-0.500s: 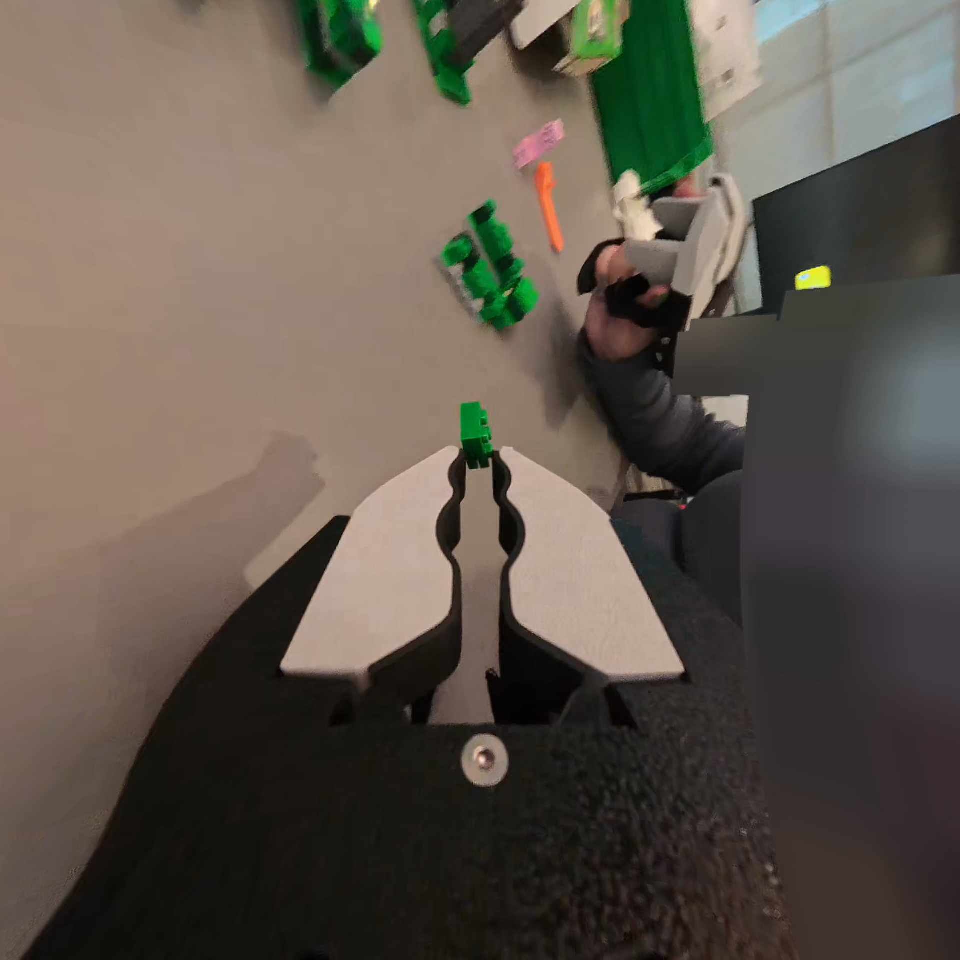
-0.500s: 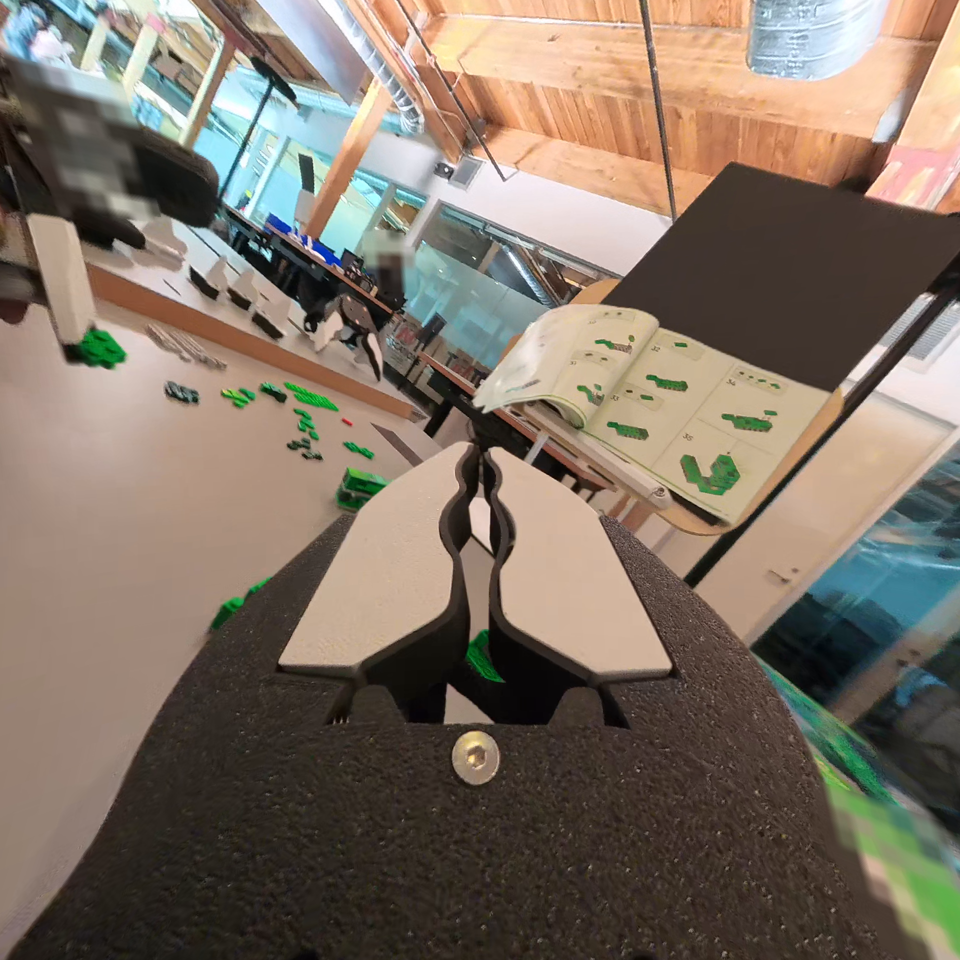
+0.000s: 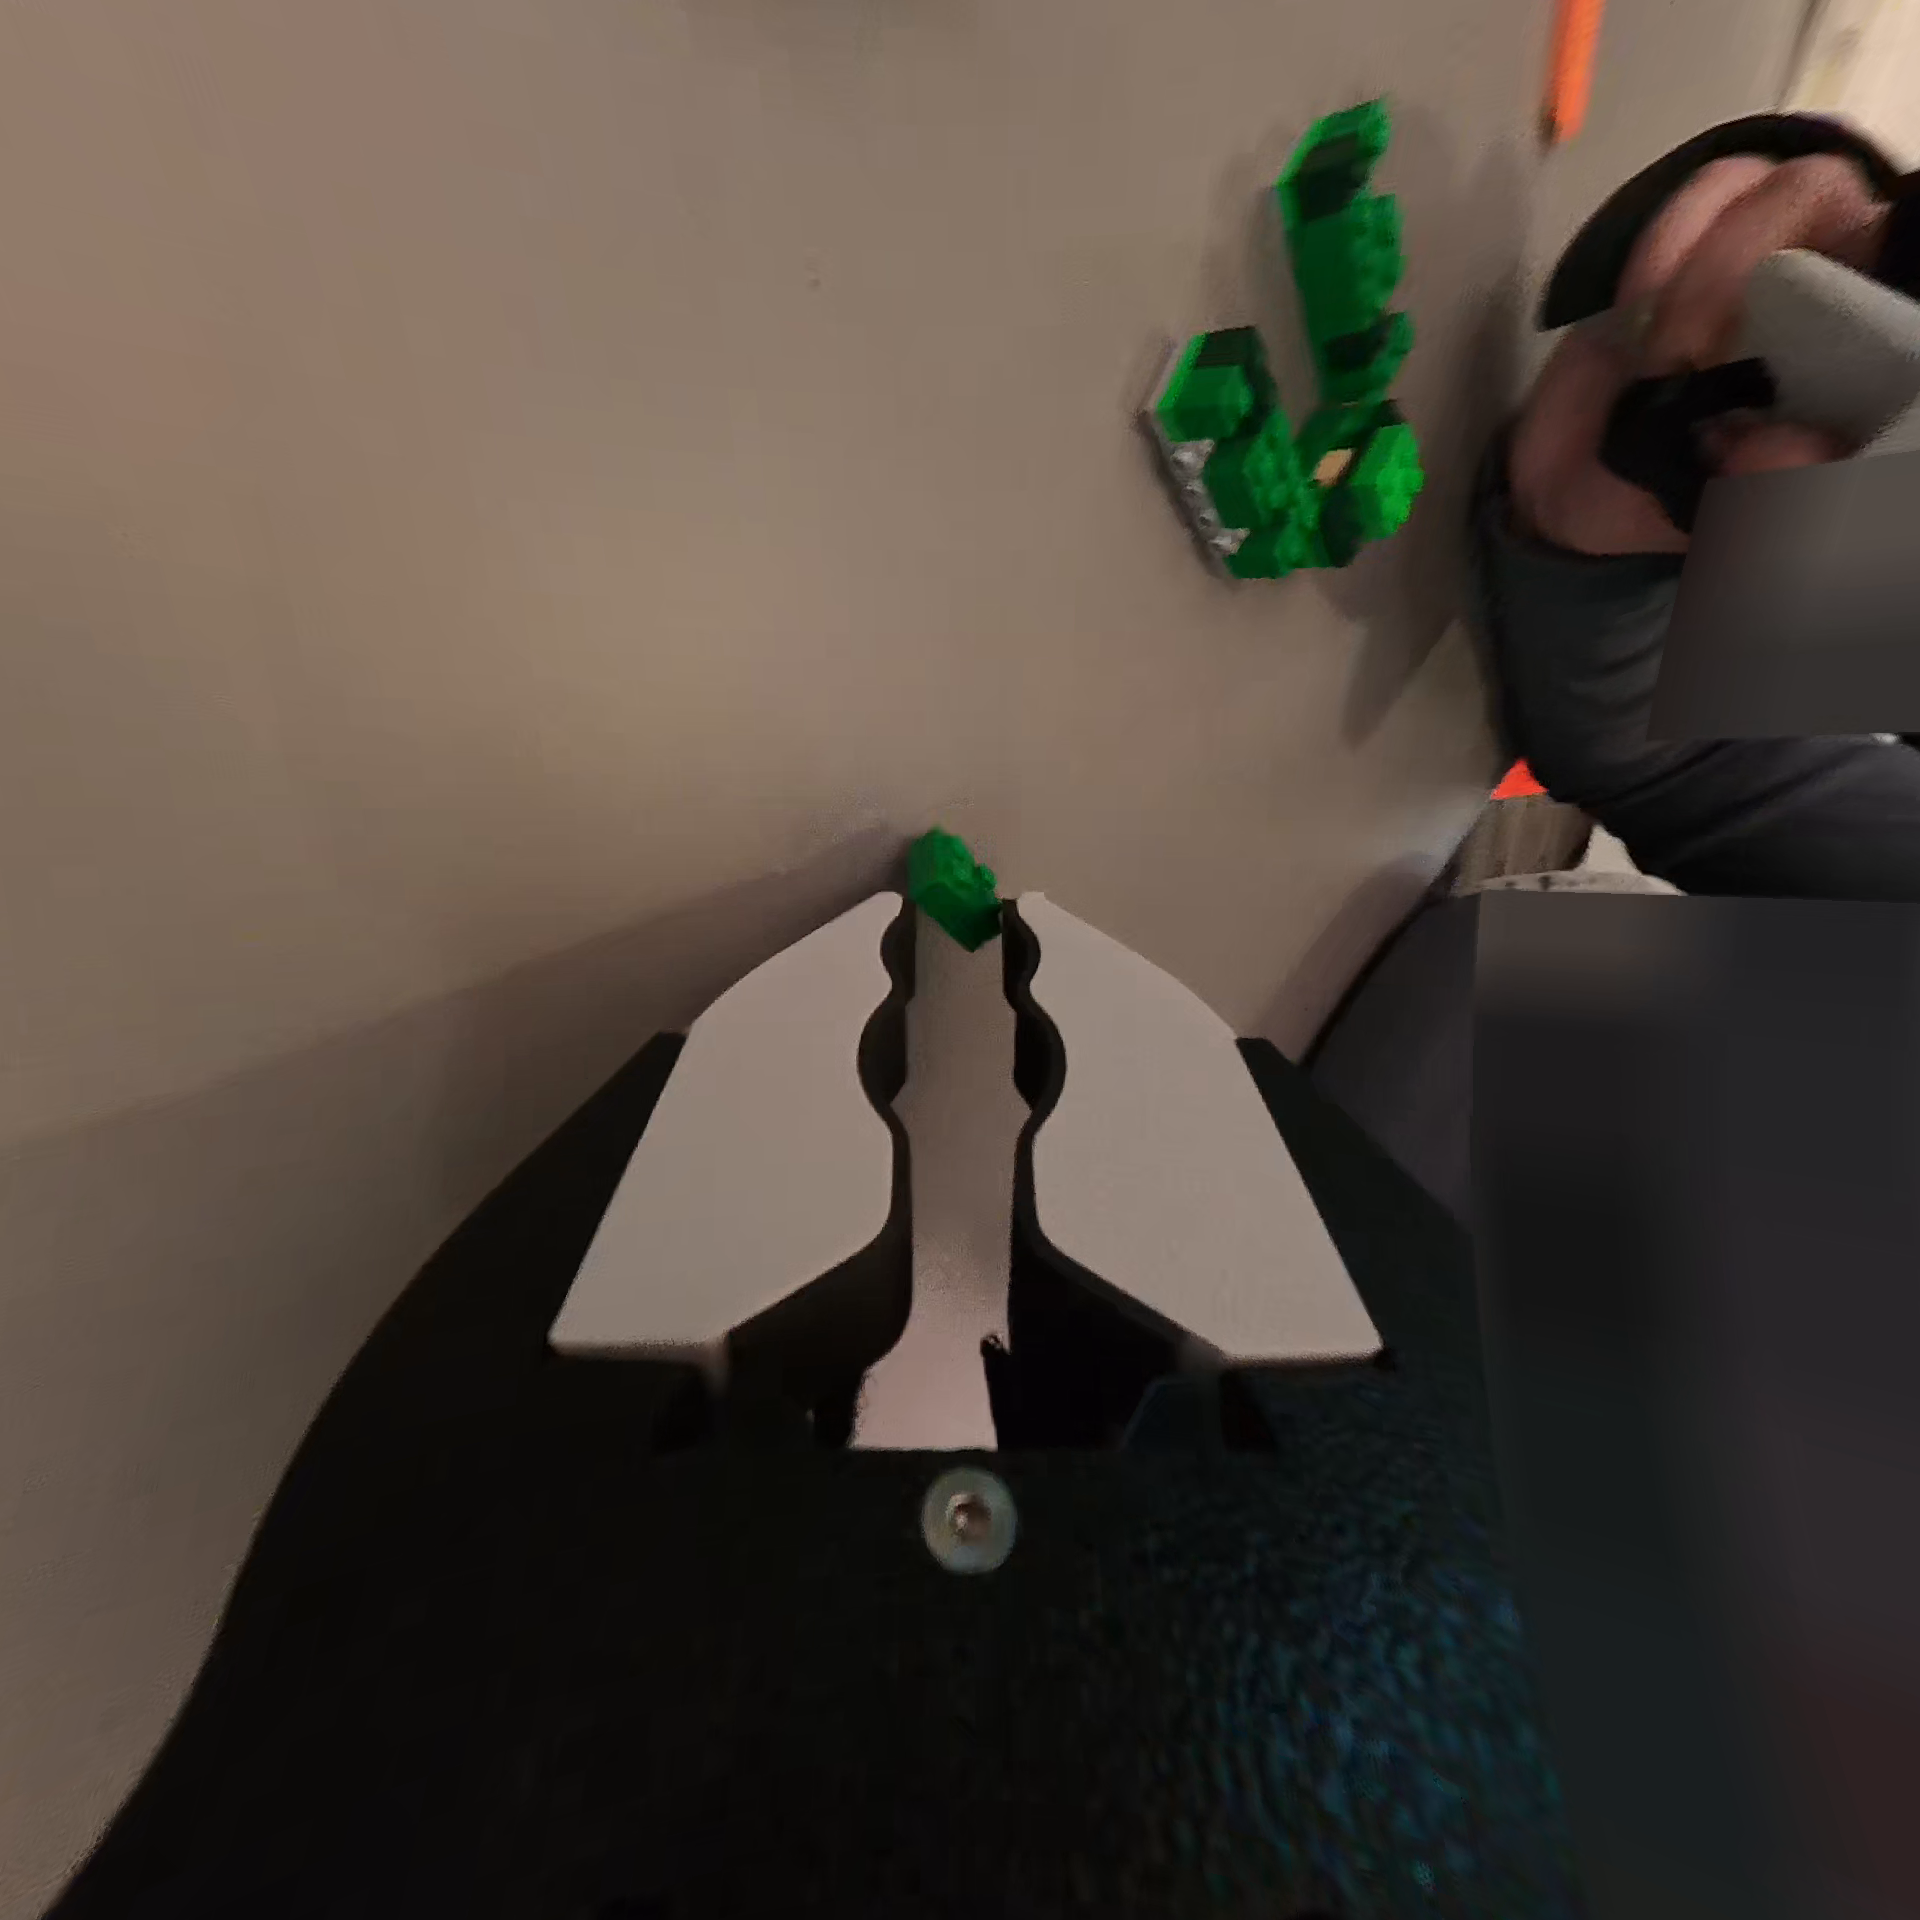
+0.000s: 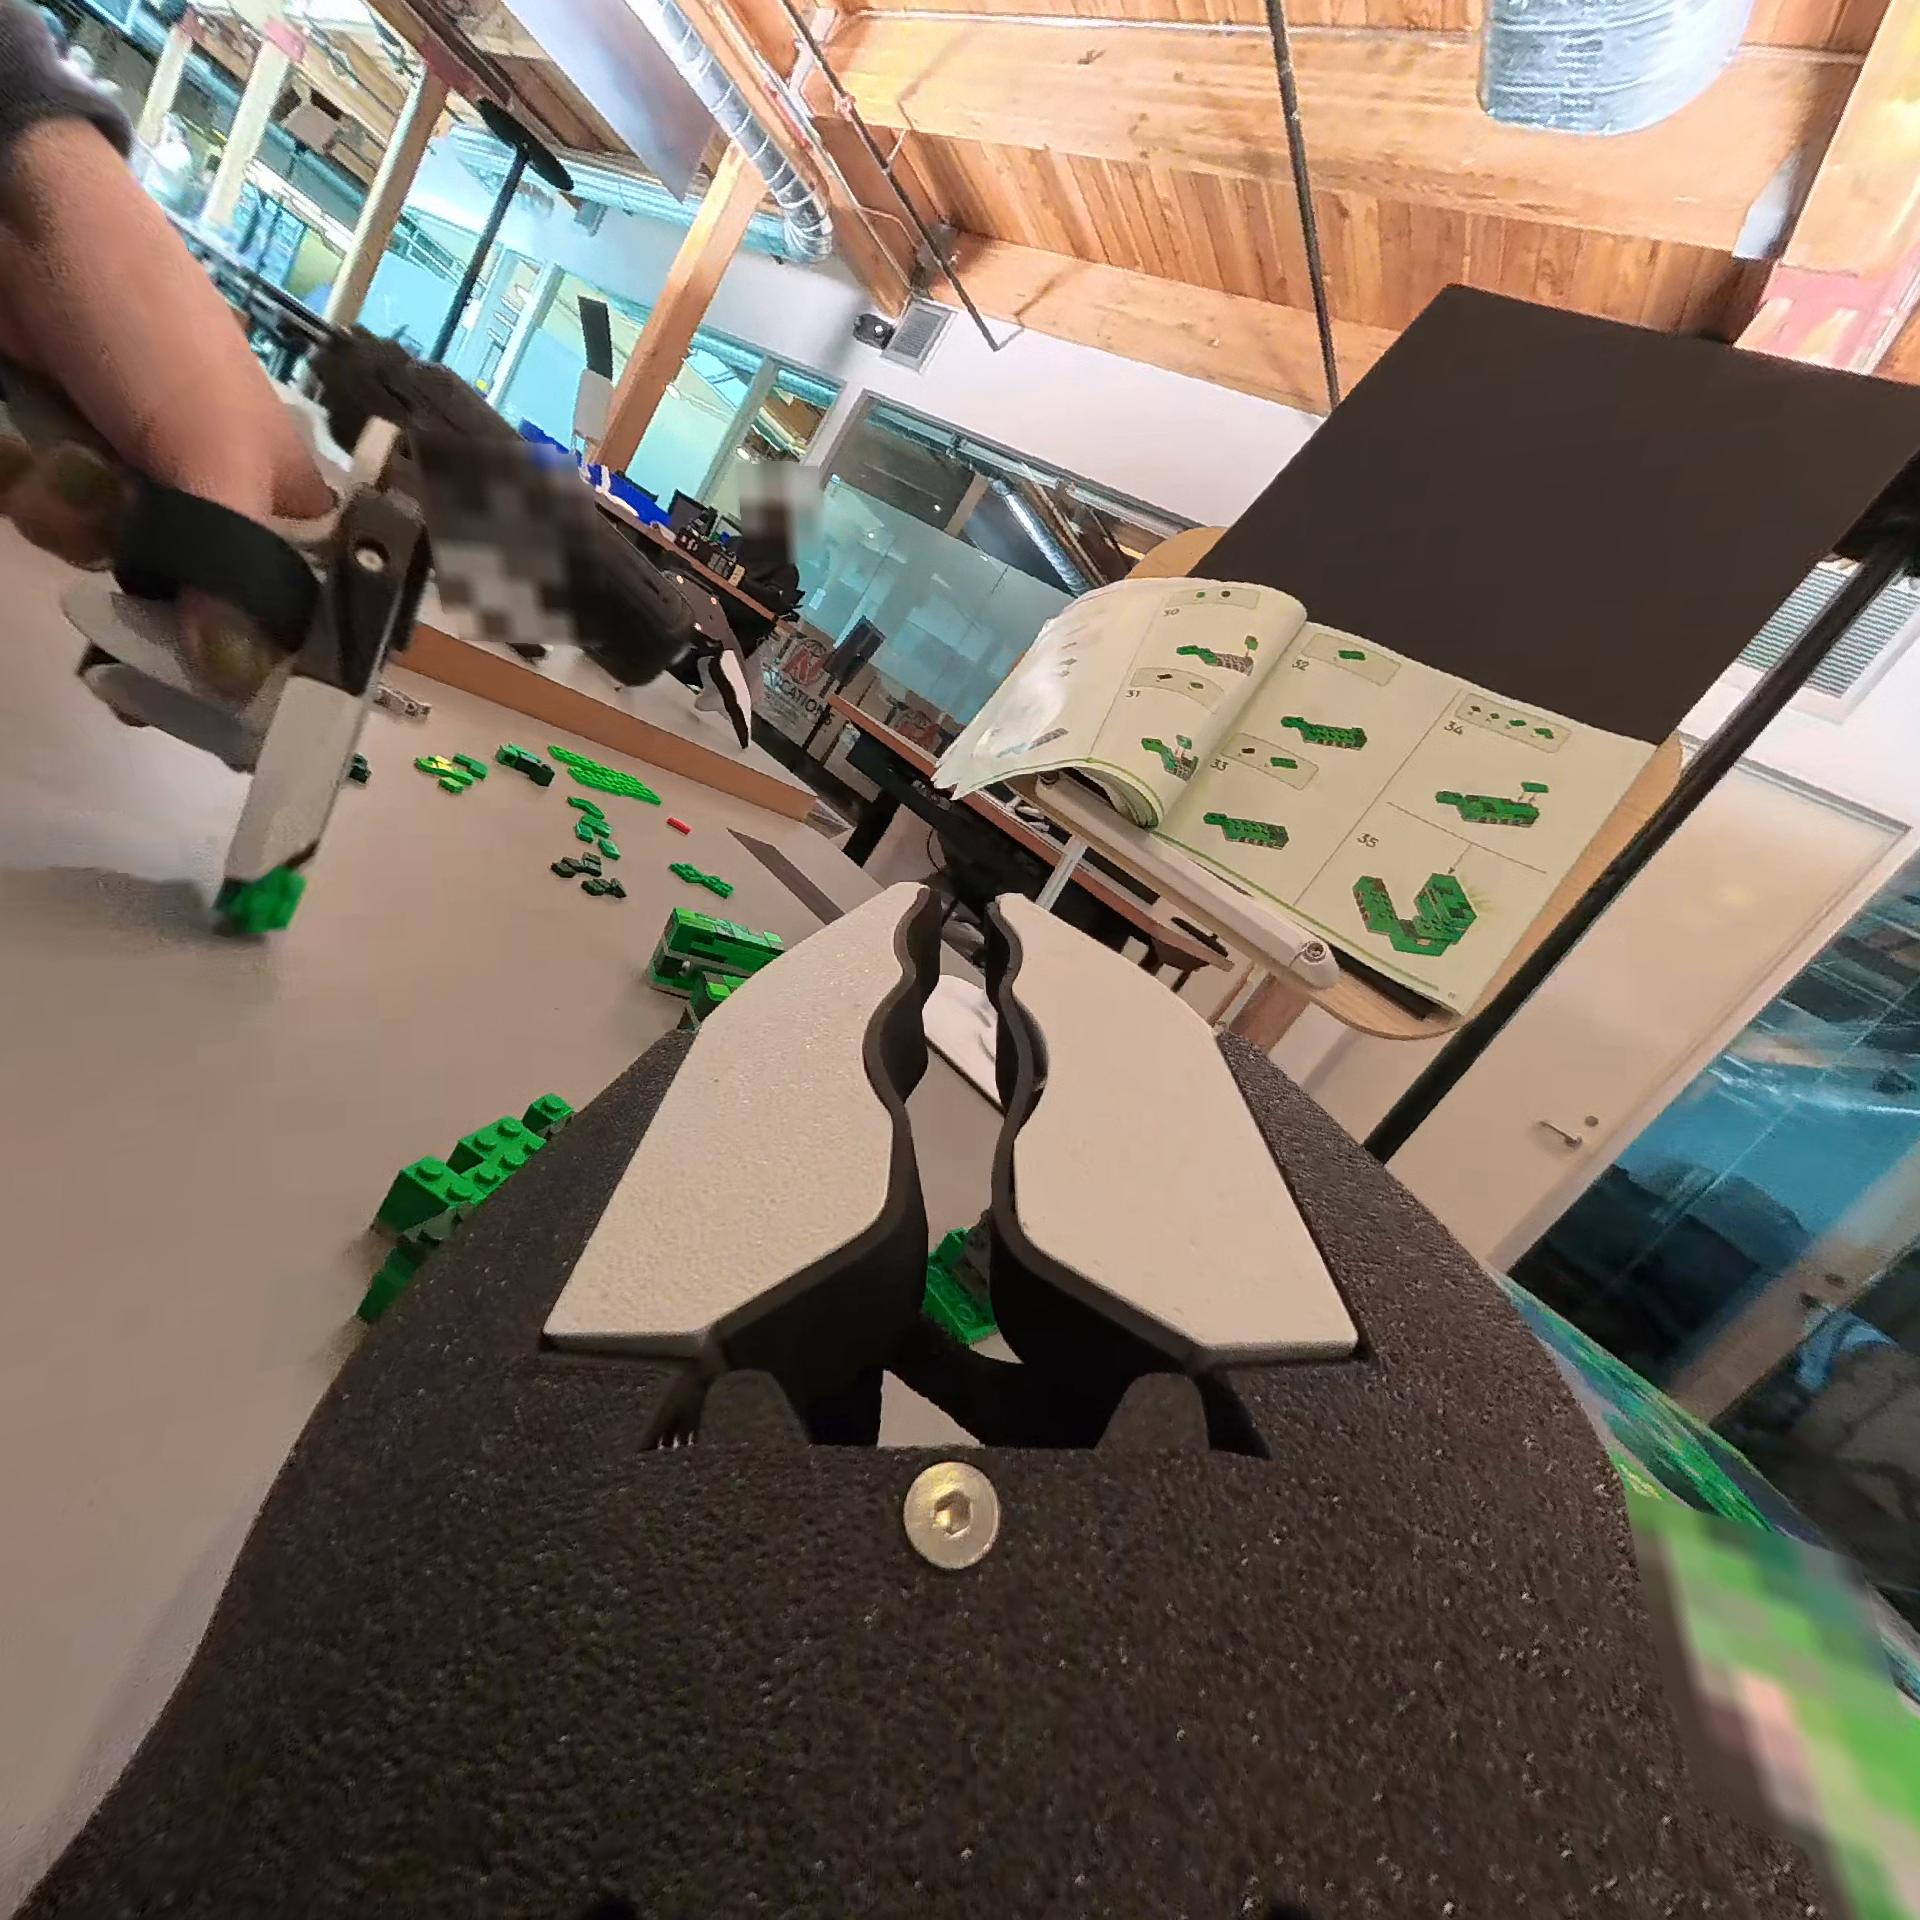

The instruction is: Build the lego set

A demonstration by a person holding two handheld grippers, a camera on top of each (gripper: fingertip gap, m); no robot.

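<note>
Big workshop with a wood ceiling and glass walls, and we're at a plain grey bench. Our left tongs are clamped on a small green brick right down at the bench surface; from the right camera it looks to be touching. The half-built green model sits off to the right, near our right hand. Right tongs are nearly closed with nothing between the tips, pointing at the open instruction booklet. Loose green pieces lie scattered further back
</note>
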